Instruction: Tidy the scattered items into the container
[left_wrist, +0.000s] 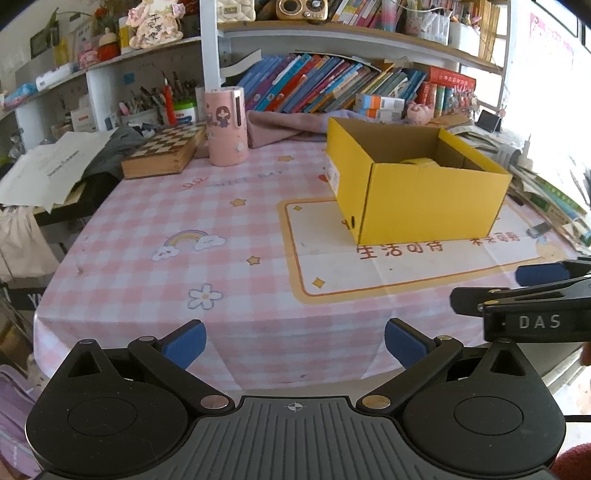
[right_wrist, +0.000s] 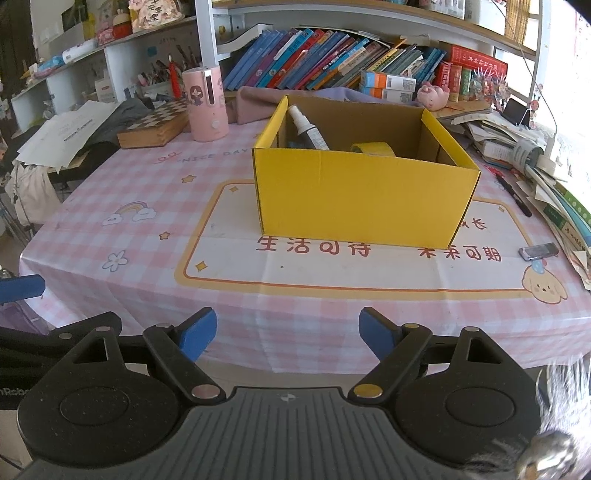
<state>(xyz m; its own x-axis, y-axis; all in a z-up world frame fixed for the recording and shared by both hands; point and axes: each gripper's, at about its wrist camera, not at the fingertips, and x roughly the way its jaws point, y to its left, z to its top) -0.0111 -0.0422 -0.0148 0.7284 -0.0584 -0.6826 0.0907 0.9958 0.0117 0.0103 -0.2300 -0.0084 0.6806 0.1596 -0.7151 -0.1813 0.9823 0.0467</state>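
1. The counter (right_wrist: 155, 236), covered by a pink-and-white checked cloth with a cream panel printed in orange characters, carries everything; the landmark for places here is the open yellow cardboard box (right_wrist: 362, 199).
2. That yellow cardboard box stands upright on the far part of the cream panel, roughly mid-counter, its top open.
3. Well to the left of the box and behind its line, a wooden chessboard case (right_wrist: 155, 127) lies flat.
4. Just right of the chessboard, still left of the box, a pink cylindrical container with a cartoon girl (right_wrist: 205, 107) stands upright.
5. The left claw (left_wrist: 294, 345) hovers at the near counter edge, well short of the box, blue pads wide apart, holding nothing.
6. The right claw (right_wrist: 287, 338) hangs likewise before the box, spread wide and empty.
7. Inside the box, a roll of yellow tape (right_wrist: 373, 148) lies near the middle.
8. Inside the box, against its left wall, a white spray bottle (right_wrist: 308, 129) leans tilted.
9. Near the box's right, a small dark grey bar-shaped object (right_wrist: 537, 251) lies on the cloth.
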